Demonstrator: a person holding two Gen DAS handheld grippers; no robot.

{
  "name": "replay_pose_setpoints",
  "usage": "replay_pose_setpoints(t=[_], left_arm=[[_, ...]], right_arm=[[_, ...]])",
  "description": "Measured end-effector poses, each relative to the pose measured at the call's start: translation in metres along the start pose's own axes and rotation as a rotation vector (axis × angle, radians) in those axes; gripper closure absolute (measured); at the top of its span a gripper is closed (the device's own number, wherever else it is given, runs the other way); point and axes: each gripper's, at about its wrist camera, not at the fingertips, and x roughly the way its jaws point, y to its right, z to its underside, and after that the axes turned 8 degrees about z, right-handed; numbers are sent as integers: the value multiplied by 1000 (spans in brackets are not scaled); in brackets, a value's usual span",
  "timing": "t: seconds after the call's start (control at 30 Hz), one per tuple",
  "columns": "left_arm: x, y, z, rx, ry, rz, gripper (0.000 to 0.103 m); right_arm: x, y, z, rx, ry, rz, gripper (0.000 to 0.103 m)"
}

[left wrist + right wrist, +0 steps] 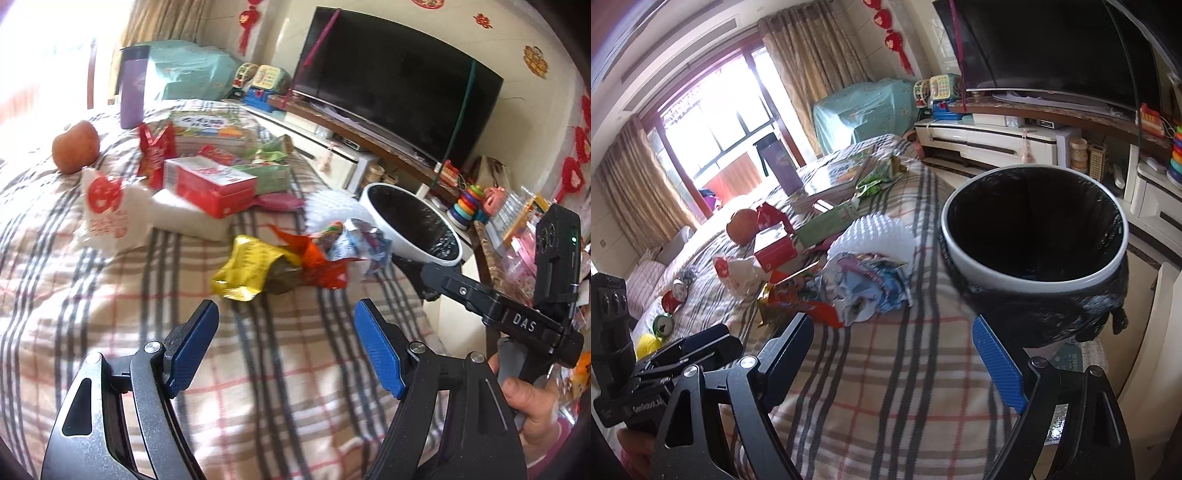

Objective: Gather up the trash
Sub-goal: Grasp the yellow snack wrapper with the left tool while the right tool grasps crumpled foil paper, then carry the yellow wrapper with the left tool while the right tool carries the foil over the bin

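A heap of crumpled wrappers lies on the plaid blanket: a yellow foil wrapper (245,267), a red-orange wrapper (319,258) and a pale blue-white wrapper (364,243) (868,284). My left gripper (286,317) hovers open just short of the yellow wrapper, nothing between its blue pads. A white-rimmed trash bin (413,221) (1034,240) with a black liner stands at the blanket's right edge. My right gripper (892,332) is open and empty, between the pale wrapper and the bin. The right gripper's body (517,314) shows at the right of the left wrist view.
Further back on the blanket (258,387) lie a red box (212,186), a white bag with red print (105,210), an apple (75,147), a purple bottle (133,88) and books (210,127). A television (399,81) stands on a low cabinet (990,142) behind the bin.
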Motion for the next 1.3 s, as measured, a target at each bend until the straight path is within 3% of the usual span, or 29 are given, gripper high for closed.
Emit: replay_pose_setpoints(t=[0.6, 0.67, 0.9, 0.93, 0.97, 1.0, 1.03, 1.07, 1.3], left_arm=[[14, -23, -7, -1, -9, -90, 26], [18, -23, -10, 13, -11, -101, 35], [44, -23, -18, 40, -48, -113, 58], [46, -23, -18, 43, -53, -109, 66], [50, -23, -18, 49, -60, -106, 78], [53, -23, -18, 54, -68, -104, 79], [54, -22, -18, 58, -69, -105, 79], [53, -22, -17, 61, -62, -107, 80], [36, -29, -11, 34, -37, -122, 80]], right_arm=[[24, -17, -2, -76, -1, 4, 16], [29, -20, -4, -98, 4, 10, 24], [53, -21, -12, -108, -27, 15, 38], [57, -20, -12, -108, -33, 10, 43], [60, -21, -12, -108, -41, 7, 57], [63, -22, -12, -109, -51, 5, 65], [63, -23, -11, -113, -54, 11, 83], [63, -23, -10, -114, -55, 14, 90], [51, -22, -5, -111, -33, -2, 93]])
